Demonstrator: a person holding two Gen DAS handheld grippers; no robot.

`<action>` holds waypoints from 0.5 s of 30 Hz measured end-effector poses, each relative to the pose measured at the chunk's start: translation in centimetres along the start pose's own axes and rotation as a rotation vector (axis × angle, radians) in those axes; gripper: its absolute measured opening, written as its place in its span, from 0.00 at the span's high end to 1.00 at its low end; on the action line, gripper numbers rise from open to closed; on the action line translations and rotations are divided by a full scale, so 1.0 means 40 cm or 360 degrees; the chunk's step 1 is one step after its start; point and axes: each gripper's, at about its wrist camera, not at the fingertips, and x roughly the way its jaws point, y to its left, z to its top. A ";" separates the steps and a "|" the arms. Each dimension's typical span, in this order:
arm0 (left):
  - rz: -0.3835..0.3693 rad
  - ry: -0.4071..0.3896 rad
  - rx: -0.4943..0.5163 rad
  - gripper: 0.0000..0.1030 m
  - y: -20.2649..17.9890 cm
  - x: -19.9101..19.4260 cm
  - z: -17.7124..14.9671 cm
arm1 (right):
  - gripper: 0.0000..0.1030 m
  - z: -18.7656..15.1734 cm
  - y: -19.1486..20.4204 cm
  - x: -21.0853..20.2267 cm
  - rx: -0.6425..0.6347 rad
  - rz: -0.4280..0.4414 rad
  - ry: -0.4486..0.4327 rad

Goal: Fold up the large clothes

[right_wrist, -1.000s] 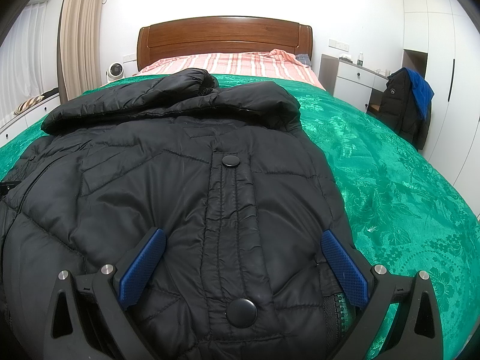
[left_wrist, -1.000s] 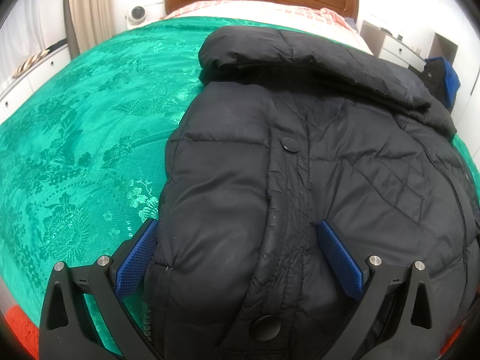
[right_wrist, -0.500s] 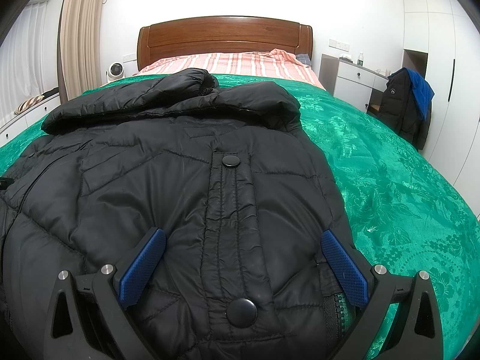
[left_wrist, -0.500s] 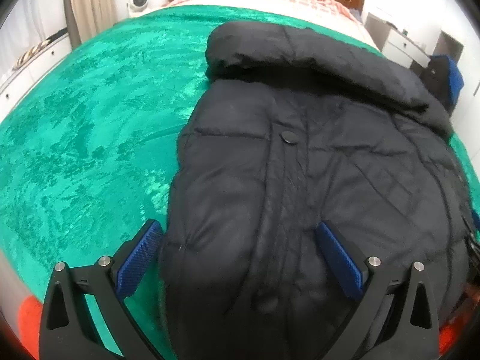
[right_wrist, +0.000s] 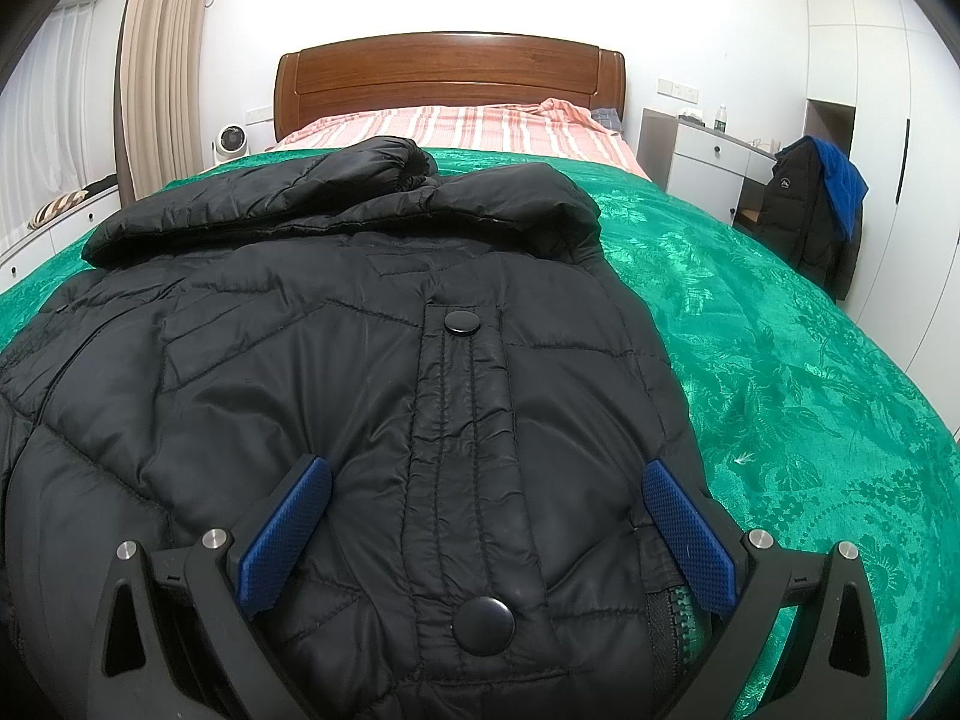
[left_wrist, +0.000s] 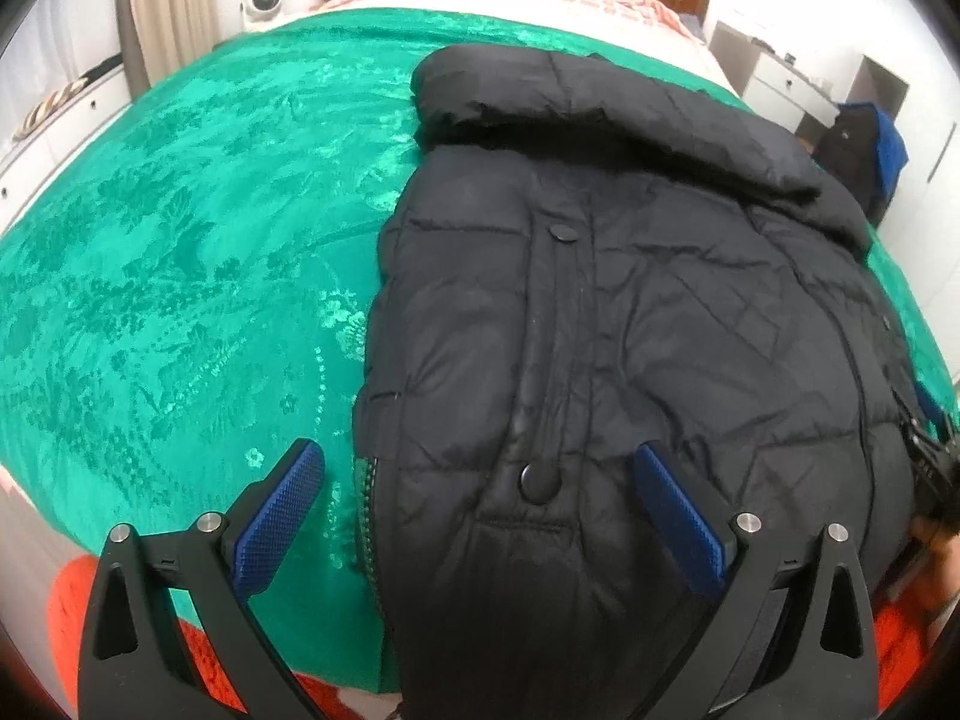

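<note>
A black quilted puffer jacket (left_wrist: 630, 312) lies front-up on a green bedspread (left_wrist: 180, 276), hood toward the headboard. My left gripper (left_wrist: 480, 516) is open and hovers above the jacket's near left hem, with a snap button (left_wrist: 540, 483) between its blue pads. My right gripper (right_wrist: 486, 534) is open over the jacket (right_wrist: 360, 372) at its near right hem, low against the fabric, with a snap button (right_wrist: 483, 624) and a green zipper (right_wrist: 678, 612) by its right finger. Neither grips anything.
A wooden headboard (right_wrist: 450, 72) and striped sheet (right_wrist: 468, 126) lie beyond the bedspread (right_wrist: 810, 396). A white dresser (right_wrist: 708, 168) and a chair with a dark coat (right_wrist: 810, 222) stand at the right. Red cloth (left_wrist: 72, 618) shows below the bed's near edge.
My left gripper has pulled back and risen, so the jacket's left hem and more bedspread now show. My right gripper has not moved.
</note>
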 end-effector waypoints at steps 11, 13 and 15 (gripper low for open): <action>-0.0031 0.0025 0.0010 0.00 -0.004 -0.011 -0.022 | 0.00 0.000 0.000 0.000 -0.0001 0.0000 0.0000; -0.0047 0.0033 -0.0006 0.00 -0.001 -0.013 -0.027 | 0.00 0.000 0.000 0.000 -0.0001 0.0001 0.0000; -0.0051 0.0036 -0.0019 0.00 0.003 -0.012 -0.030 | 0.00 0.000 0.000 0.000 -0.0001 0.0001 0.0000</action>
